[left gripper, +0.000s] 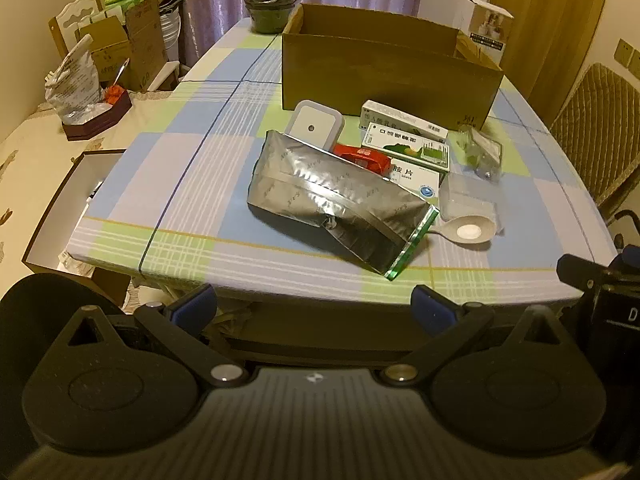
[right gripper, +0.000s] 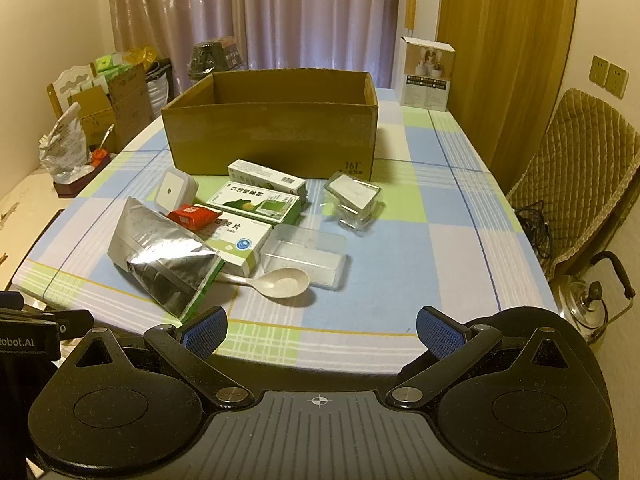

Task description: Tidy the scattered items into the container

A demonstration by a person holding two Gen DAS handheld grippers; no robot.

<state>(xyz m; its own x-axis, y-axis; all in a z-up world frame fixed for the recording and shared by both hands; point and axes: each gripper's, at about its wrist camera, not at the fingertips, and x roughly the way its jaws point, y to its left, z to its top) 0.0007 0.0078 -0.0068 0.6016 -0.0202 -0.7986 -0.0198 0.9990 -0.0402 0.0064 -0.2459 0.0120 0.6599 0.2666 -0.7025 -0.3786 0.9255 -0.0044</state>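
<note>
Both the left gripper point(left gripper: 314, 308) and right gripper point(right gripper: 320, 332) hang released (nothing held), scattered items point(right gripper: 224, 224) ahead before the cardboard box point(right gripper: 272, 140).

A: What's past the table point(right gripper: 400, 240)?
B: Curtains point(right gripper: 256, 12) at twelve o'clock, a padded chair point(right gripper: 576, 168) at three, a kettle point(right gripper: 588, 304) near four.
A: And left?
B: Stacked cartons point(right gripper: 116, 100) at ten, beside a foil bag point(right gripper: 62, 148).
</note>
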